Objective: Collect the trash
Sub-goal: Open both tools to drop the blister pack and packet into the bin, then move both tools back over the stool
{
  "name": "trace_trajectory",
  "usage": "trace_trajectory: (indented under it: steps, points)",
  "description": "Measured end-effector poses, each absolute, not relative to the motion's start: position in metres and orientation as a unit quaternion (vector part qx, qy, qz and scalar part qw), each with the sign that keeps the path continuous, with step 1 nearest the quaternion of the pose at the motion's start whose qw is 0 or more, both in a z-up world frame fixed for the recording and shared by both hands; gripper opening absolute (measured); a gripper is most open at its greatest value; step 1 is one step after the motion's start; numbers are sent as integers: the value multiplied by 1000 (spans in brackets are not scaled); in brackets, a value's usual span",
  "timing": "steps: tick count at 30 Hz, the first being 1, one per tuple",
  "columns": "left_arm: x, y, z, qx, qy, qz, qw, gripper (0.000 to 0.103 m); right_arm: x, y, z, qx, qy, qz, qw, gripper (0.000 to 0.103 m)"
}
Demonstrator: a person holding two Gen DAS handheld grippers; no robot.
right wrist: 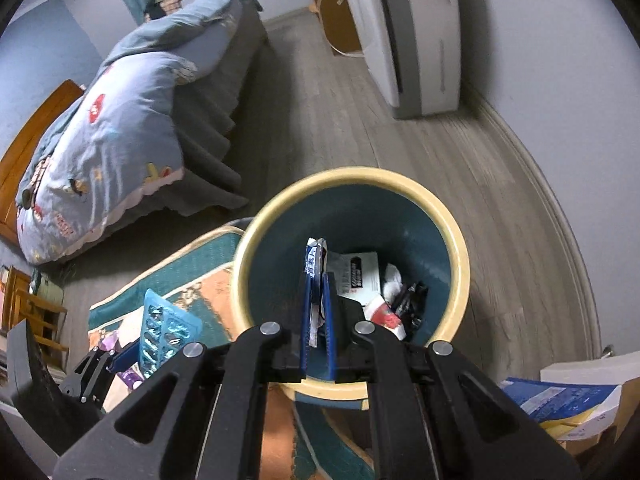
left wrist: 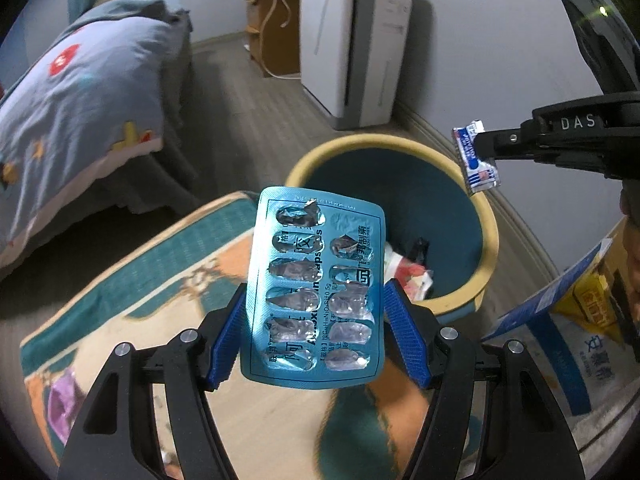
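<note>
Blue foil and clear plastic fill the space between the fingers of your left tool (left wrist: pixel 316 312): it stands partly open, its ribbed blue pads (left wrist: pixel 228 340) pressed against the two long edges of an emptied blister pack (left wrist: pixel 316 292). You hold the pack upright, with its torn pockets facing the camera, above the patterned teal-and-orange rug (left wrist: pixel 168 280) and just short of the bin's near rim.

Your right tool (right wrist: pixel 318 312) is fully closed, the two blue pads pinching a small blue-and-white wrapper (right wrist: pixel 316 264) that sticks out past the fingertips. From the right wrist view that wrapper hangs over the mouth of the round bin (right wrist: pixel 456 240), which has a cream rim and a dark teal inside. From the left wrist view the same wrapper (left wrist: pixel 476 156) shows at the far right edge of the bin (left wrist: pixel 490 220), gripped at the tip of the right tool (left wrist: pixel 486 142).

Trash already lies at the bottom of the bin: a white printed carton (right wrist: pixel 360 276), crumpled white paper, a black wrapper (right wrist: pixel 412 304) and a red-and-white scrap (right wrist: pixel 386 316).

The bin stands on the grey wood floor (right wrist: pixel 400 140), partly on the edge of the rug. A bed (right wrist: pixel 120 128) with a pale blue quilt lies to the left, and a white appliance (right wrist: pixel 416 32) stands against the far wall. Blue, white and yellow boxes (right wrist: pixel 560 400) sit at the right.
</note>
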State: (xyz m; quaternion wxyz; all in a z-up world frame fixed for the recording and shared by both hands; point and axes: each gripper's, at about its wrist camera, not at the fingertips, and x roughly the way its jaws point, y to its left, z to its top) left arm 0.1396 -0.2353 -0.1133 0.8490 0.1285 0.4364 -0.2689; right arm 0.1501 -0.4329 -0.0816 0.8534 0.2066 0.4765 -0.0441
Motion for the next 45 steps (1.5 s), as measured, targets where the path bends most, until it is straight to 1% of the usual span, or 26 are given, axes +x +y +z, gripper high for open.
trace_trajectory:
  steps: [5,9,10,11,12,13,14,15,17,18,22,23,25,28,31,35,40,45]
  points:
    - [147,-267,-127,157,437,-282,840,68,156,-440,-96,208,489,-53,846,6]
    - [152,-282,-126,173,414,-294,844,68,156,-448,-98,219,474,-58,851,7]
    - [152,-284,-123,174,404,-297,847,72,156,-450,-97,220,469,-63,853,9]
    - [152,-286,-121,176,396,-298,851,76,155,-453,-96,220,466,-70,854,12]
    - [152,-286,-120,177,389,-294,855,85,155,-456,-96,222,464,-75,855,22]
    - [152,-287,-119,177,386,-292,857,89,155,-459,-96,224,463,-80,854,35]
    - [153,-287,-119,175,384,-294,858,89,155,-461,-97,227,463,-83,853,40]
    - [153,-285,-119,176,385,-294,857,89,155,-462,-98,231,464,-85,851,42]
    - [153,-282,-120,184,387,-285,857,89,156,-463,-99,238,468,-87,847,43]
    - [154,-278,-119,185,388,-283,858,89,157,-462,-99,240,468,-86,846,45]
    - [151,-258,-114,181,393,-270,860,90,160,-450,-94,241,467,-73,847,64]
    - [150,-249,-112,182,393,-265,862,90,161,-444,-92,238,467,-69,849,67]
    - [148,-233,-108,178,394,-256,865,92,164,-432,-88,231,467,-58,852,76]
    - [147,-200,-100,160,403,-238,869,92,167,-409,-82,214,467,-39,857,85]
    - [142,-162,-86,153,404,-214,876,92,172,-380,-75,188,469,-16,863,91]
    - [135,-111,-60,148,403,-179,885,93,178,-337,-68,174,469,15,866,93]
    - [132,-31,-32,114,402,-118,901,96,183,-273,-64,145,476,61,865,95]
    - [123,40,-40,82,413,-61,905,96,181,-202,-71,81,481,114,866,97]
